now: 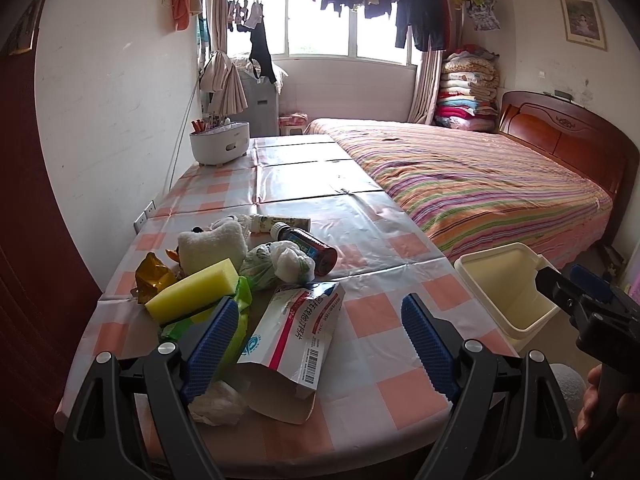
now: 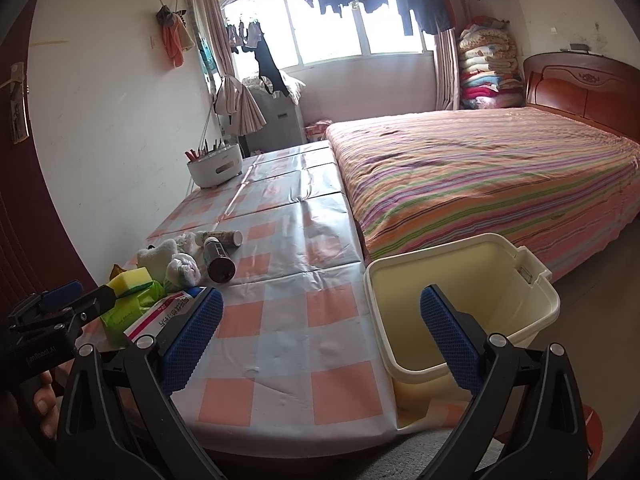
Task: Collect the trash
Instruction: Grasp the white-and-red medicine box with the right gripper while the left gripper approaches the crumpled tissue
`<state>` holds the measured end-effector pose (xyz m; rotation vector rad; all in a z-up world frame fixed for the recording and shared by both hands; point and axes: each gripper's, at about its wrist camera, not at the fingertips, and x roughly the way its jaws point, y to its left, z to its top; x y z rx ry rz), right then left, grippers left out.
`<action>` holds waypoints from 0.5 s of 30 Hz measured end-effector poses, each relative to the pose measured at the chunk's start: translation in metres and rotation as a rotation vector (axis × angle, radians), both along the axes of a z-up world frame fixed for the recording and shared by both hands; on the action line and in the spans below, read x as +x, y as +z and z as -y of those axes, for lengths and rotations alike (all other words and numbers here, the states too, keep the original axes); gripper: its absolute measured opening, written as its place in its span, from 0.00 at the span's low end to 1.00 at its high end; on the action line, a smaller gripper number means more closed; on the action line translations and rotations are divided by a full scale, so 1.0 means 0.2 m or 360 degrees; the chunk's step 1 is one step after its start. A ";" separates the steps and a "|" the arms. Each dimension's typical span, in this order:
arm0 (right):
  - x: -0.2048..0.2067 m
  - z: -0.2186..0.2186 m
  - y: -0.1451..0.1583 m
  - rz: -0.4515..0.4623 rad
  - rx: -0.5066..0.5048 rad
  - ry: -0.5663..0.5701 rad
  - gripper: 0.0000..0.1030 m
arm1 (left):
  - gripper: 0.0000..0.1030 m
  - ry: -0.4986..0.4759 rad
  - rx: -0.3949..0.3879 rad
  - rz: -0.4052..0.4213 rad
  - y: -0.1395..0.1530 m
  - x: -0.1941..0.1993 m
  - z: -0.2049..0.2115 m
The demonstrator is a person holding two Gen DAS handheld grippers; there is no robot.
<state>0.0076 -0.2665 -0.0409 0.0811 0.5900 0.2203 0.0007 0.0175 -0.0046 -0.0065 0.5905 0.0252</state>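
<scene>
The left hand-held gripper [image 1: 320, 344] has two matte black plastic arms, each a triangular frame with a cut-out window, joined by round silver rivets at the pivots. Its fingers [image 1: 208, 344] carry blue rubber pads with a fine ridged texture. The right hand-held gripper [image 2: 320, 332] is built the same: black angular arms, silver rivets, blue dimpled pads. Seen from the right wrist view, the left tool's black body bears small pale lettering and tiny screws.
</scene>
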 end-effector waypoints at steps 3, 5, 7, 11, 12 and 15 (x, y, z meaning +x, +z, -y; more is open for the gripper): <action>0.00 -0.02 0.00 0.0007 -0.0004 0.0024 0.94 | 0.79 0.0032 0.0006 -0.0001 0.00 -0.01 -0.03; 0.01 -0.04 0.01 0.0010 -0.0012 0.0048 0.94 | 0.79 0.0058 0.0001 0.0003 0.01 -0.02 -0.06; 0.02 -0.07 0.01 0.0013 -0.0016 0.0080 0.94 | 0.79 0.0090 -0.0010 0.0005 0.01 -0.03 -0.09; 0.04 -0.12 0.02 0.0032 -0.0033 0.0146 0.94 | 0.79 0.0177 -0.0030 0.0008 0.01 -0.06 -0.18; 0.05 -0.14 0.02 0.0036 -0.0039 0.0165 0.94 | 0.79 0.0194 -0.0037 0.0006 0.00 -0.06 -0.19; 0.07 -0.18 0.01 0.0040 -0.0048 0.0230 0.94 | 0.79 0.0249 -0.0056 -0.0012 -0.01 -0.07 -0.26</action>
